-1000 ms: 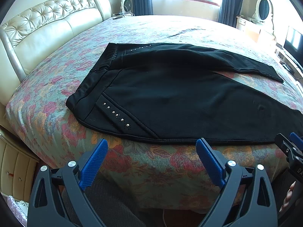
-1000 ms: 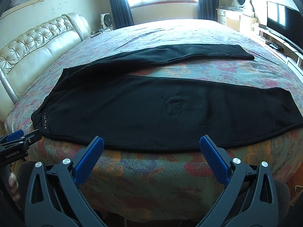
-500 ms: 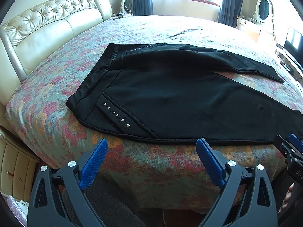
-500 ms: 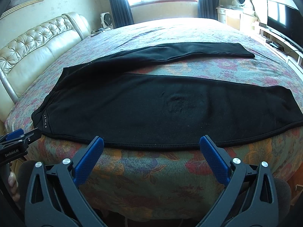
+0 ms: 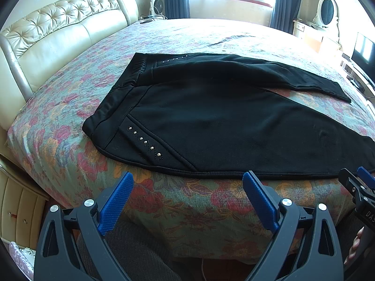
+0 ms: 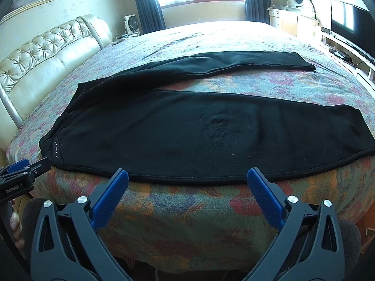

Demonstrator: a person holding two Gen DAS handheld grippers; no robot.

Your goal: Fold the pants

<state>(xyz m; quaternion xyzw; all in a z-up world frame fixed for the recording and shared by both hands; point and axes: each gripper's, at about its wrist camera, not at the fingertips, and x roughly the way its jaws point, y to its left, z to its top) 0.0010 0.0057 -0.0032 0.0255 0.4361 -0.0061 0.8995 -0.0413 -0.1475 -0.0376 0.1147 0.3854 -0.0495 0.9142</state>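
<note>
The black pants (image 5: pixel 211 121) lie flat along the near edge of the bed (image 5: pixel 182 210), their lower seam just inside that edge, with wide bare bedspread beyond toward the far side. Both tools hover off the near edge, apart from the cloth: the left gripper (image 5: pixel 187 199) by the waistband end, the right gripper (image 6: pixel 187 196) mid-leg (each with fingers spread wide, holding nothing). The long axis runs along the edge, waistband toward the headboard (image 5: pixel 58 30), legs splayed apart.

Left claw (image 5: pixel 187 196) and right claw (image 6: pixel 187 193), both spread wide, empty.
</note>
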